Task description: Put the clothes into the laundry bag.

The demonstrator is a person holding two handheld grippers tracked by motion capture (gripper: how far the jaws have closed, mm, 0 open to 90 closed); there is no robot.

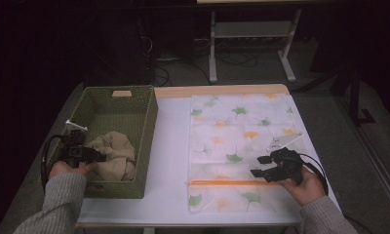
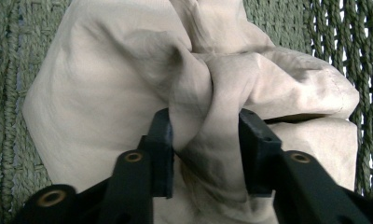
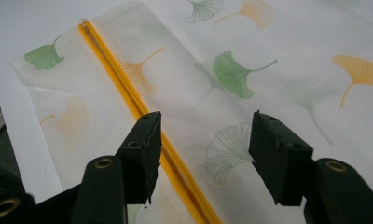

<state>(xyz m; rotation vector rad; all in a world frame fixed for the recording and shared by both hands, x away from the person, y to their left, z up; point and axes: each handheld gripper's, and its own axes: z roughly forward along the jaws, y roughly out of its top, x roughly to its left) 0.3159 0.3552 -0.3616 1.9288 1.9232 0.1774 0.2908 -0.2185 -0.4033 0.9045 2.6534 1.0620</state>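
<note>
A crumpled beige cloth (image 1: 117, 146) (image 2: 105, 70) lies in the near end of a green woven basket (image 1: 151, 122) (image 2: 3, 70) at the table's left. My left gripper (image 1: 101, 157) (image 2: 205, 126) reaches into the basket, and its jaws pinch a raised fold of the cloth. On the right lies a flat white bag (image 1: 232, 126) (image 3: 278, 42) printed with green and orange leaves, with an orange zipper (image 1: 227, 183) (image 3: 119, 74) running across its near end. My right gripper (image 1: 258, 165) (image 3: 205, 130) hovers open just above the bag, its left jaw over the zipper, nothing between the jaws.
The white table top (image 1: 171, 146) shows as a bare strip between basket and bag. The basket's tall walls enclose the left gripper. Beyond the far edge, a desk frame (image 1: 212, 44) and cables stand on the dark floor.
</note>
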